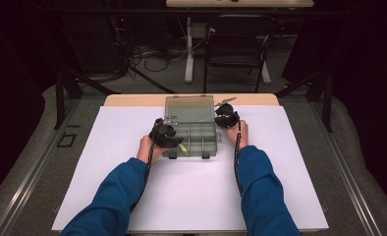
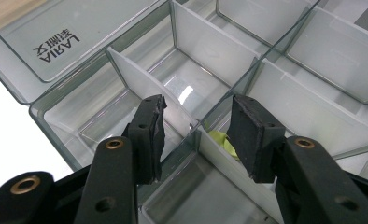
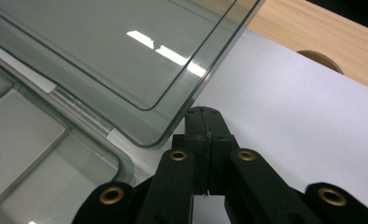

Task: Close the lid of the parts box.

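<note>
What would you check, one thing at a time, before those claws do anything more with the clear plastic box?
1. Lid of the organizer box raised: ok.
2. Left gripper jaws open above a divider: ok.
3. Yellow-green piece lies in a compartment near the left gripper: ok.
4. Right gripper jaws closed together at the lid's corner: ok.
5. Right gripper touching the lid: cannot tell.
6. Box sits square on the white table: ok.

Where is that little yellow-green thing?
In the left gripper view, the yellow-green piece lies in a compartment of the clear organizer box, between the left gripper fingers.
</note>
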Demonstrator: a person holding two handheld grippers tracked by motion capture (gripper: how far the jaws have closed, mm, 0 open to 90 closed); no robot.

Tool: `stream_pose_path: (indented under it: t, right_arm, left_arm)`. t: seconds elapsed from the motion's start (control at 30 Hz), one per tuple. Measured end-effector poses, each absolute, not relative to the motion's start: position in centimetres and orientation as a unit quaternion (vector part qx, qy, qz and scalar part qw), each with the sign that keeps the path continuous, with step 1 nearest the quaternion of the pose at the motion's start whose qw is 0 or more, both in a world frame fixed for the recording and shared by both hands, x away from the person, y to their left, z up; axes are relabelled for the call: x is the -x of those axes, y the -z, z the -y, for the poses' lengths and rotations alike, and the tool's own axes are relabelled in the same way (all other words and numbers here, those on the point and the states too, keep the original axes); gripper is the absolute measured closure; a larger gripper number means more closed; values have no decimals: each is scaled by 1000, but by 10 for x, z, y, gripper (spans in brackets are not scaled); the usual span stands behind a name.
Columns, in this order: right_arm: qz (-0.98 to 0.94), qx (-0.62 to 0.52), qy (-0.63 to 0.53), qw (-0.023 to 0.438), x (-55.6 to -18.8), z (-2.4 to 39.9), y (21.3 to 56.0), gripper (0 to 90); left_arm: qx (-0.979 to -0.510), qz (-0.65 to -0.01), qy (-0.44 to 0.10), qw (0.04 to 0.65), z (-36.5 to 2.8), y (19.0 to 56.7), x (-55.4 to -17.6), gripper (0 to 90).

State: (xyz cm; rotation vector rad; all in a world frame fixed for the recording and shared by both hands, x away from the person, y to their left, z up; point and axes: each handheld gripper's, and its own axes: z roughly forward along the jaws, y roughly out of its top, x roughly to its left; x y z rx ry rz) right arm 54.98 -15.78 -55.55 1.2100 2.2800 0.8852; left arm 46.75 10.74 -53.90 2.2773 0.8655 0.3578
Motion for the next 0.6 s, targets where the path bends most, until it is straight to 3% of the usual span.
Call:
stream_pose_path:
  t: [0.6]
  right_arm:
    - [-795,-448,-346,217,-552,158,552,900]
  left_arm:
    - [-871,-331,-139,335,-107,539,-467,553]
